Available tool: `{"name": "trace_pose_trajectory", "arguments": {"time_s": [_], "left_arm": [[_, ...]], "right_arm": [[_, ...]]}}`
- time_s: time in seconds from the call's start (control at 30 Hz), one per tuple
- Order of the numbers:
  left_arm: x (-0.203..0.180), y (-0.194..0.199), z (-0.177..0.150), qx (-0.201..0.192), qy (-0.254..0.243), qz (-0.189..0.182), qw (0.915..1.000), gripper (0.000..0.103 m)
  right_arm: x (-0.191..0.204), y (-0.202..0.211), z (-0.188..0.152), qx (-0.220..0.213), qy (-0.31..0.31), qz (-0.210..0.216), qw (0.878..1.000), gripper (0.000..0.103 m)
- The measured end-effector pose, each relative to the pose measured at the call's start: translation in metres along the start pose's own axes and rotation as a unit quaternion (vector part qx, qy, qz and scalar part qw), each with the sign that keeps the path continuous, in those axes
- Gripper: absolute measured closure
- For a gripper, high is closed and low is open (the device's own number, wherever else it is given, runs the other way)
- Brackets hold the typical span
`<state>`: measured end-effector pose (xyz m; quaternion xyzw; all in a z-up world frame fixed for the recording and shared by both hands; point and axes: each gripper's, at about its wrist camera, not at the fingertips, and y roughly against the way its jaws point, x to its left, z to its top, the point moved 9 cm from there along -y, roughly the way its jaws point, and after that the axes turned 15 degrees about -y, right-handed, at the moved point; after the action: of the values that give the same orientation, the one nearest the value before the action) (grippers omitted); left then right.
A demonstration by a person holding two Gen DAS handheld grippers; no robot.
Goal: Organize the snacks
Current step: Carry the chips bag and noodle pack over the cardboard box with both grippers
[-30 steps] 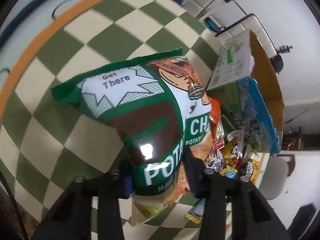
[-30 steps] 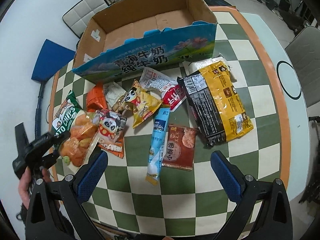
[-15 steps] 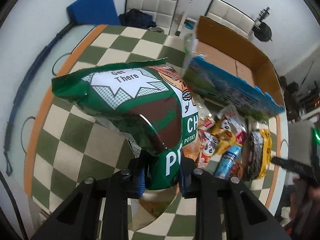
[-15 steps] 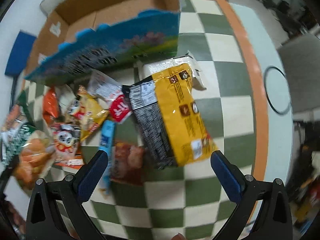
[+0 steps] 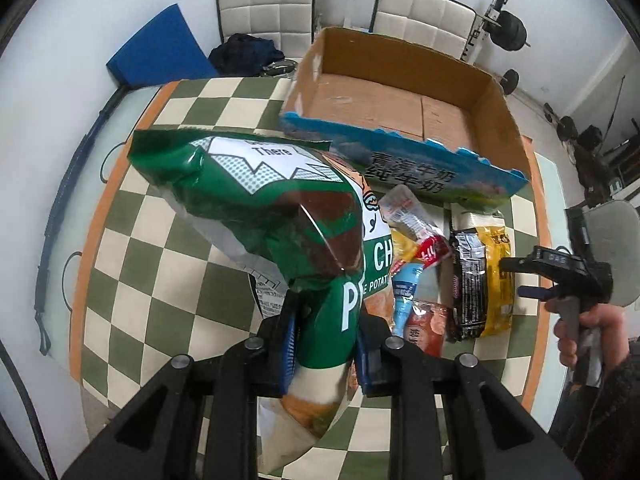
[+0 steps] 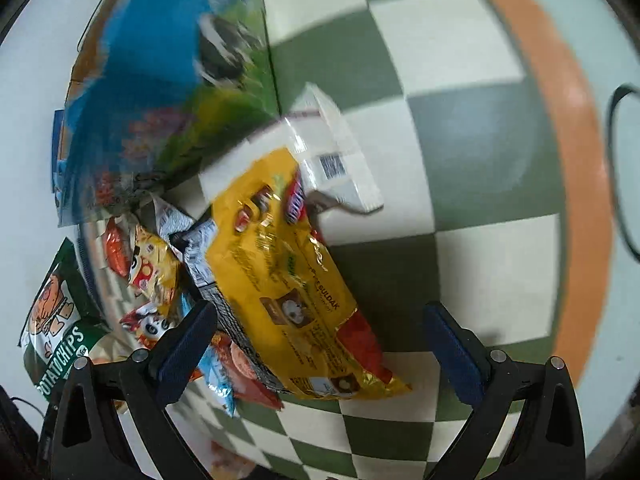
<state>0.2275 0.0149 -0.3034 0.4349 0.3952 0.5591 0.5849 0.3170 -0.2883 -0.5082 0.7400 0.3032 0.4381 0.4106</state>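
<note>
1. My left gripper [image 5: 325, 350] is clenched on the green potato chips bag [image 5: 280, 216], its blue-padded fingers [image 5: 289, 354] pinching the lower part of the bag, which hangs in the air above the checkered tabletop [image 5: 160, 240].
2. Past the bag, the open cardboard box [image 5: 404, 100] sits at the far side of the tabletop, its blue printed front wall facing me.
3. The remaining snacks lie in a loose pile just in front of that box: a yellow-and-black noodle pack [image 5: 480, 276], a light blue stick pack [image 5: 406, 292] and a red packet [image 5: 426, 322] among them.
4. My right gripper [image 6: 320, 344] hovers low over the yellow-and-black noodle pack, fingers [image 6: 452, 354] spread wide apart, one on each side of the pack's near end, gripping nothing.
5. A white wrapped pack [image 6: 340, 152] lies partly under the noodle pack's far end, close to the box's blue wall, which is blurred in the right wrist view.
</note>
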Motion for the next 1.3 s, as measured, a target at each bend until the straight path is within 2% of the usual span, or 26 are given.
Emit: {"name": "trace_pose_trajectory", "arguments": {"time_s": [0.1, 0.13, 0.23, 0.27, 0.3, 0.33, 0.5, 0.67, 0.83, 0.97, 1.1, 1.3], "left_arm": [[-0.007, 0.000, -0.001, 0.006, -0.001, 0.009, 0.9999, 0.082], [-0.009, 0.001, -0.001, 0.008, -0.001, 0.010, 0.9999, 0.082], [-0.014, 0.003, 0.000, 0.012, -0.005, 0.012, 0.9998, 0.082], [-0.015, 0.003, 0.000, 0.012, -0.009, 0.015, 0.9998, 0.082], [-0.017, 0.003, 0.001, 0.012, -0.011, 0.016, 0.9997, 0.083], [-0.018, 0.004, 0.001, 0.012, -0.013, 0.015, 0.9997, 0.083], [-0.025, 0.012, 0.004, 0.005, -0.023, 0.007, 0.9997, 0.083], [-0.029, 0.020, 0.009, -0.003, -0.041, 0.002, 0.9992, 0.083], [-0.031, 0.028, 0.015, -0.010, -0.059, -0.001, 0.9982, 0.083], [-0.034, 0.036, 0.024, -0.019, -0.076, -0.005, 0.9969, 0.083], [-0.040, 0.050, 0.044, -0.035, -0.099, -0.012, 0.9944, 0.083], [-0.054, 0.076, 0.103, -0.080, -0.148, -0.015, 0.9856, 0.083]], "right_arm": [[-0.003, -0.013, -0.004, 0.030, 0.010, 0.024, 0.999, 0.001], [-0.002, -0.011, -0.004, 0.020, 0.018, 0.030, 0.999, 0.004], [0.004, -0.009, -0.007, 0.033, 0.024, 0.060, 0.997, 0.020], [0.004, -0.008, -0.007, 0.025, 0.031, 0.051, 0.998, 0.032], [0.005, -0.006, -0.006, 0.015, 0.044, 0.042, 0.998, 0.036], [0.008, -0.002, -0.008, 0.012, 0.054, 0.047, 0.997, 0.048], [0.012, 0.019, -0.020, -0.024, 0.079, 0.041, 0.996, 0.067], [0.014, 0.044, -0.040, -0.066, 0.087, 0.022, 0.994, 0.071], [0.033, 0.058, -0.062, -0.112, 0.097, 0.012, 0.989, 0.074], [0.046, 0.091, -0.078, -0.146, 0.101, 0.024, 0.984, 0.074], [0.059, 0.138, -0.093, -0.170, 0.102, 0.055, 0.979, 0.074], [0.104, 0.198, -0.099, -0.201, 0.105, 0.092, 0.970, 0.074]]}}
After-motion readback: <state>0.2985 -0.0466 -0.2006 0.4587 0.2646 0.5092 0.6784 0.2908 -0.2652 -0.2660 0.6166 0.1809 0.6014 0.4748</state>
